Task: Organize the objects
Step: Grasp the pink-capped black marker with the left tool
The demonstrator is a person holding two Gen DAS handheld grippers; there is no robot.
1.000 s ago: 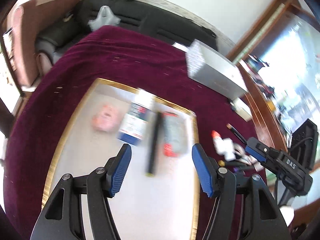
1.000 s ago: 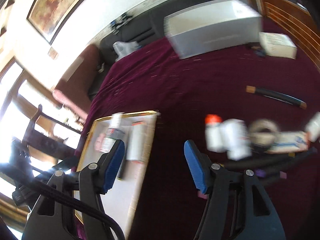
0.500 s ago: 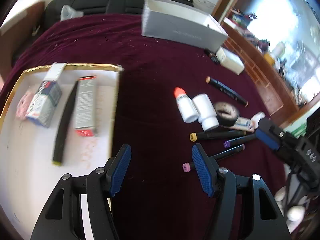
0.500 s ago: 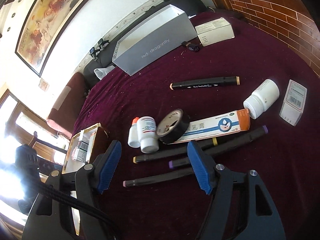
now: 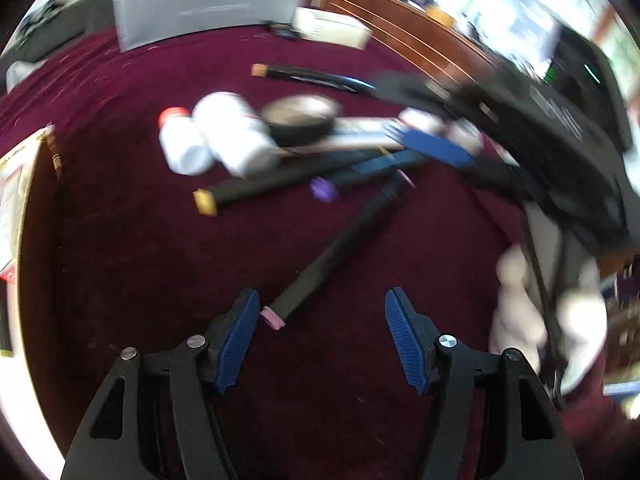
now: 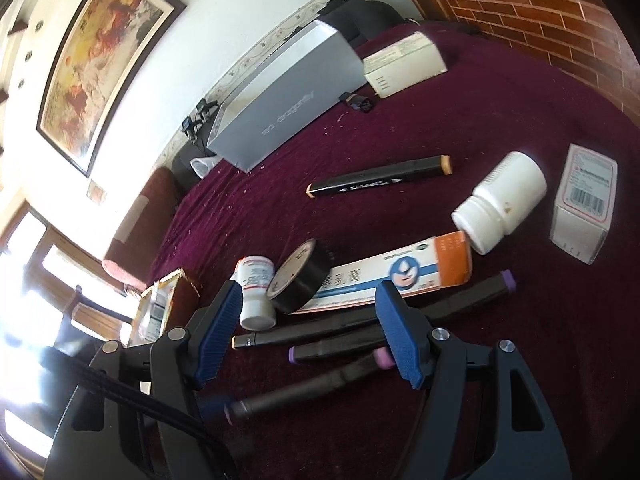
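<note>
On the dark red cloth lies a heap: a pink-capped black marker (image 5: 340,248), a yellow-capped marker (image 5: 256,190), a purple-capped marker (image 5: 324,192), two white bottles (image 5: 236,136), a black tape roll (image 6: 300,280) and a long blue-and-orange carton (image 6: 400,276). My left gripper (image 5: 324,308) hangs open just above the cloth, and the pink marker's near end lies just inside its left finger, untouched. My right gripper (image 6: 310,300) is open over the tape roll and the markers (image 6: 320,332), holding nothing. Its blue pads (image 5: 436,146) show blurred at the heap's right side.
A gold-rimmed tray (image 5: 24,200) holding boxes sits to the left. Farther back lie an orange-capped marker (image 6: 380,180), a white bottle (image 6: 500,208), a small barcode box (image 6: 584,204), a grey box (image 6: 288,100) and a white box (image 6: 404,64). Wood and brick panelling borders the right.
Both grippers swung away from the tray to the heap and sank closer. The left one now hangs over the pink marker; the right one's jaws stand slightly wider.
</note>
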